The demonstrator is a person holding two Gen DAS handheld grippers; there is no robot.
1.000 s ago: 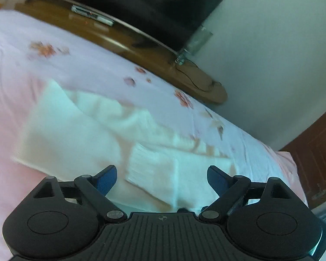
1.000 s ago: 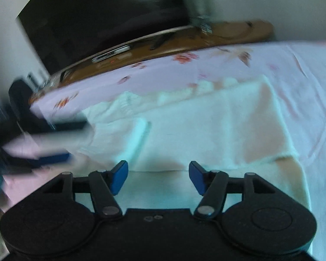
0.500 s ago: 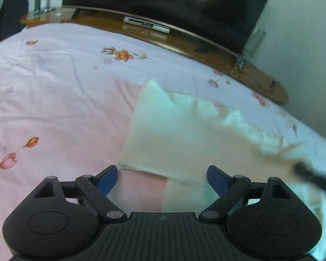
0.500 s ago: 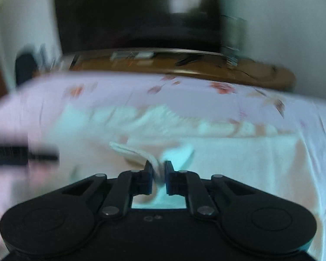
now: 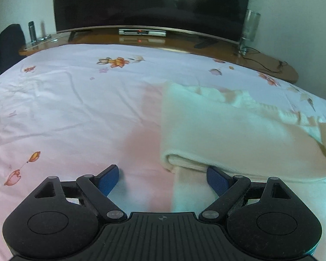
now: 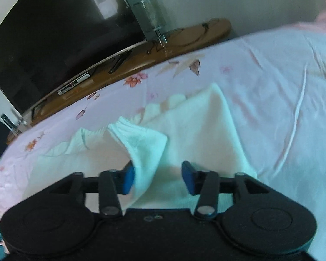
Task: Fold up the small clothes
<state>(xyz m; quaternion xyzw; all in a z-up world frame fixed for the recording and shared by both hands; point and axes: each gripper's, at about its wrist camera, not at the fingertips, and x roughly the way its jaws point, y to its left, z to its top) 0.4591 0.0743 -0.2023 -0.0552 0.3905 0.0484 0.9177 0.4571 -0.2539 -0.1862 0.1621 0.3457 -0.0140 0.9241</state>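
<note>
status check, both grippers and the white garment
Left gripper open, low at folded edge of cream knit garment. Right gripper just opened, sleeve cuff loose between jaws. Nothing in the way.

I see a bed covered with a pale pink flowered sheet (image 5: 71,108). Beyond its far edge a long wooden shelf (image 5: 269,65) runs along the plain pale wall (image 5: 293,21), carrying a big dark television (image 5: 150,2) and a glass vase (image 5: 251,27).
</note>
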